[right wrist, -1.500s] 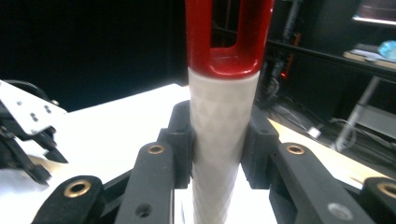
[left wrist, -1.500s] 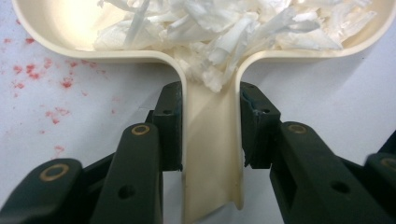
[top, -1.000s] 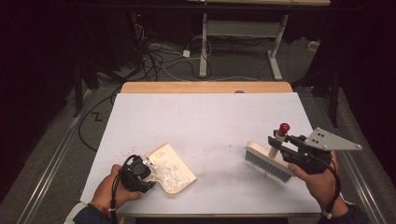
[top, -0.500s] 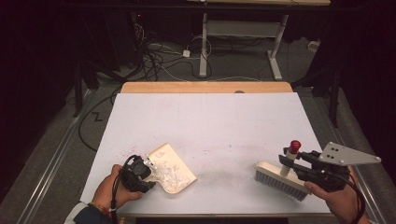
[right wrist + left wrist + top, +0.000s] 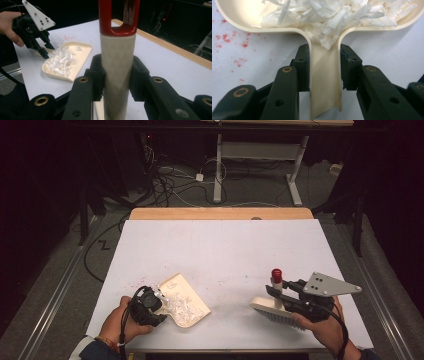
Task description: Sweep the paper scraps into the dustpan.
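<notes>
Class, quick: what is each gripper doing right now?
Left gripper: shut on the dustpan handle.
Right gripper: shut on the brush handle.

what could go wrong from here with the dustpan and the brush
1. The paper shreds are heaped up to the dustpan handle, so tilting it could spill them onto the table.
2. The left gripper pinches only the narrow handle; the pan might twist.
3. The brush, held by the right gripper, sits near the front edge and could knock off it.
</notes>
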Motion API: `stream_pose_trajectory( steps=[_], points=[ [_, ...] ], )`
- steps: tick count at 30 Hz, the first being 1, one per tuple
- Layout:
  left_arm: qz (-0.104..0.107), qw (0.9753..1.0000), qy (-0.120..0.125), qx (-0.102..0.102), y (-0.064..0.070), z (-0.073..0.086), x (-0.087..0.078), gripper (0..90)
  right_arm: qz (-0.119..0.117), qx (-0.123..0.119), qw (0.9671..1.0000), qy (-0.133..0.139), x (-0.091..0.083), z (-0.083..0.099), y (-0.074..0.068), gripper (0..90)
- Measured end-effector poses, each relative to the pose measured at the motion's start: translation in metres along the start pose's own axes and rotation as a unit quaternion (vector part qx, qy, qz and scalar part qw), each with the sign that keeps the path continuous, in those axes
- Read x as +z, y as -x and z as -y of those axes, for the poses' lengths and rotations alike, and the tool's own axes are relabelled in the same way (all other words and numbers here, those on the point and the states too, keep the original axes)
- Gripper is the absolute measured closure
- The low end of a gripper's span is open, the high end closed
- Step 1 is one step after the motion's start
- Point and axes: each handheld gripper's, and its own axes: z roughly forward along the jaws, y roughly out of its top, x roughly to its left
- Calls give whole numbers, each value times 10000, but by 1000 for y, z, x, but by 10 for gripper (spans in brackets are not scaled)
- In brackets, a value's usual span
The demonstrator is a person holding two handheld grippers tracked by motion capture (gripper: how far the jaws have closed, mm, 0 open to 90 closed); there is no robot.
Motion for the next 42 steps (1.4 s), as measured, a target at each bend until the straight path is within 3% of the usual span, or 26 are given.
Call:
stream_pose_trajectory(
  steps=[7, 14, 18, 24, 32, 37, 42],
  points=[
    [16, 10000, -2, -18, 0, 0, 0, 632, -257, 112, 9992, 270, 35, -13, -13, 697],
    [32, 10000, 0, -15, -1, 0, 0, 632, -453, 155, 9982, 349, 80, -23, -27, 696],
    [43, 10000, 19, -15, -1, 1, 0, 632, -511, 163, 9976, 443, 93, -32, -30, 696],
    [54, 10000, 53, -23, -2, 2, -1, 632, -489, 216, 9964, 654, 97, -44, -26, 697],
    [52, 9999, 89, -78, -4, 5, -4, 632, -473, 251, 9967, 602, 96, -54, -11, 697],
    [24, 9999, 62, -79, -2, 7, -6, 633, -337, 105, 9981, 502, 82, -54, -5, 697],
    [5, 10000, 42, -43, -1, 7, -6, 632, -119, 37, 9992, 370, 54, -45, 10, 696]
  ],
)
